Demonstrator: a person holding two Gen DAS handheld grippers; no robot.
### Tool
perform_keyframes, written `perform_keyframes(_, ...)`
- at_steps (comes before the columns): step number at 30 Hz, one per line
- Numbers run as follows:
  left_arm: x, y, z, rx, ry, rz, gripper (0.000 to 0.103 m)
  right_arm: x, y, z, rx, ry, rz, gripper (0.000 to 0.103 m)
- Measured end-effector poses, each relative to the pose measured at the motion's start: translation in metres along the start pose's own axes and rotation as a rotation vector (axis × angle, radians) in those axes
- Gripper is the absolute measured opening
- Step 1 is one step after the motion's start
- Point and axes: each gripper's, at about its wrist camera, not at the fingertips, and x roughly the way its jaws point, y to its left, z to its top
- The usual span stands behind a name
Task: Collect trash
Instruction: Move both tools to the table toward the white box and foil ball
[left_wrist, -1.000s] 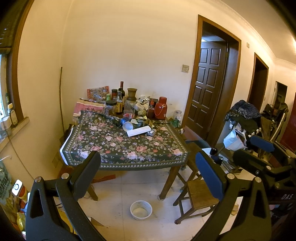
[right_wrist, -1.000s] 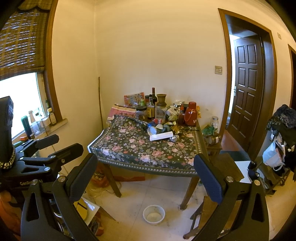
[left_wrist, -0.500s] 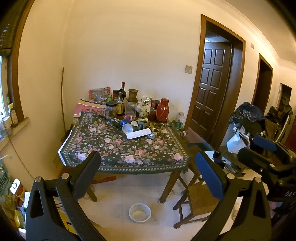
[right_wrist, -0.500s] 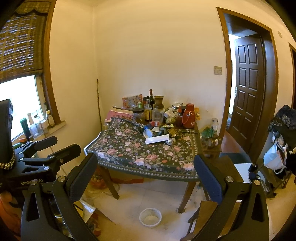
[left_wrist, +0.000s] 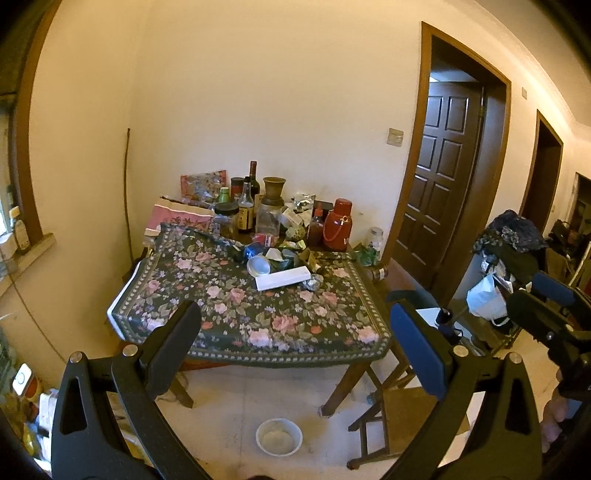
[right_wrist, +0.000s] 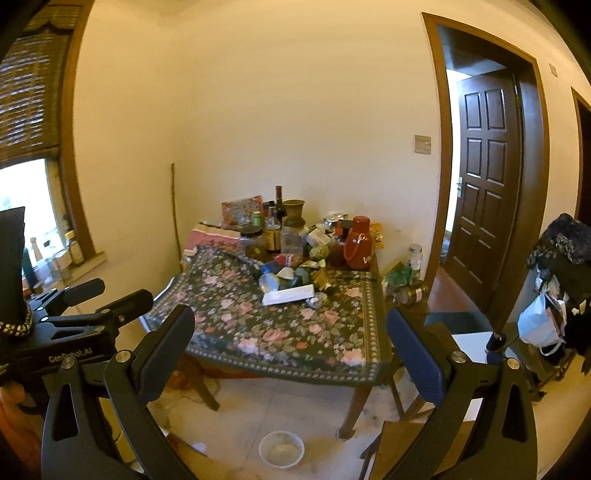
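Floral cloth covers the table (left_wrist: 258, 321), which stands ahead of and below both grippers, well apart from them. The trash (left_wrist: 282, 266), apparently a tipped cup, crumpled wrappers and a flat white box, lies at the table's far middle, the box's long axis running left to right. The left gripper (left_wrist: 295, 347) and the right gripper (right_wrist: 291, 343) both gape wide and hold nothing; neither is clearly nearer. Compared with a second ago, the table sits slightly lower and farther in the left view, and the right view has swung rightward.
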Motion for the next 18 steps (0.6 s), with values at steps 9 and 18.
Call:
perform_keyframes(9, 0.107, 0.038, 0.048, 0.024, 0.036, -0.011, 0.103, 0.088, -0.007, 0.021, 0.091, 0.078, -0.052, 0.103)
perform_keyframes(18, 0.216, 0.075, 0.086, 0.074, 0.125, -0.075, 0.098, 0.184, -0.008, 0.04, 0.19, 0.184, -0.134, 0.103)
